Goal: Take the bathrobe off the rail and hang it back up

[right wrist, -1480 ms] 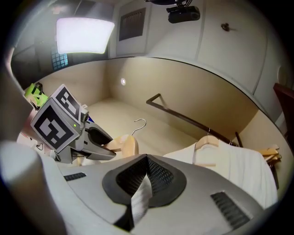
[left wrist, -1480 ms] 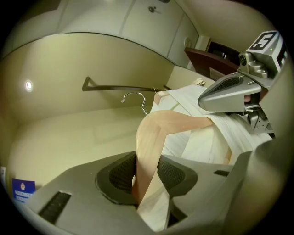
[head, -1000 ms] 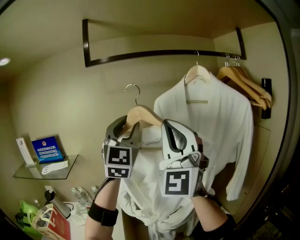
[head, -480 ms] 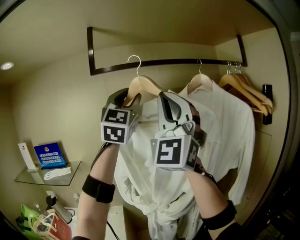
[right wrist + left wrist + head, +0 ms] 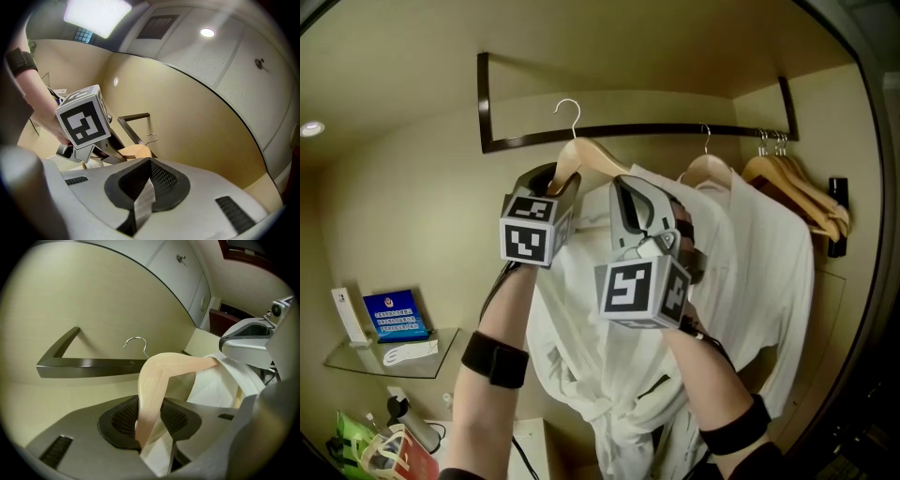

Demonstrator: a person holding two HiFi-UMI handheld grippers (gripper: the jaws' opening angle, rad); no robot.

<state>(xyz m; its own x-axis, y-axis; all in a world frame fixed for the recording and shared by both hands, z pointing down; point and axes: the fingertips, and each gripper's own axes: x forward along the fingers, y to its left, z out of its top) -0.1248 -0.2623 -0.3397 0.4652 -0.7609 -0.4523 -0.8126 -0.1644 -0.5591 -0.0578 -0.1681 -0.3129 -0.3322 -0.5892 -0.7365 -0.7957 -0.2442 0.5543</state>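
Left tool [image 5: 549,182] clamps one arm of the wooden hanger [image 5: 581,156], jaws part-open around it. Right tool [image 5: 641,212] is pinched tight on a strip of the white bathrobe [image 5: 609,375]. Bathrobe drapes off the hanger, hook up by the rail [image 5: 647,128]; contact unclear.

Smooth beige walls [image 5: 412,216] close the alcove. A round recessed ceiling light [image 5: 309,128] glows at ten o'clock, and a clear glass wall shelf [image 5: 356,358] sits at eight o'clock.
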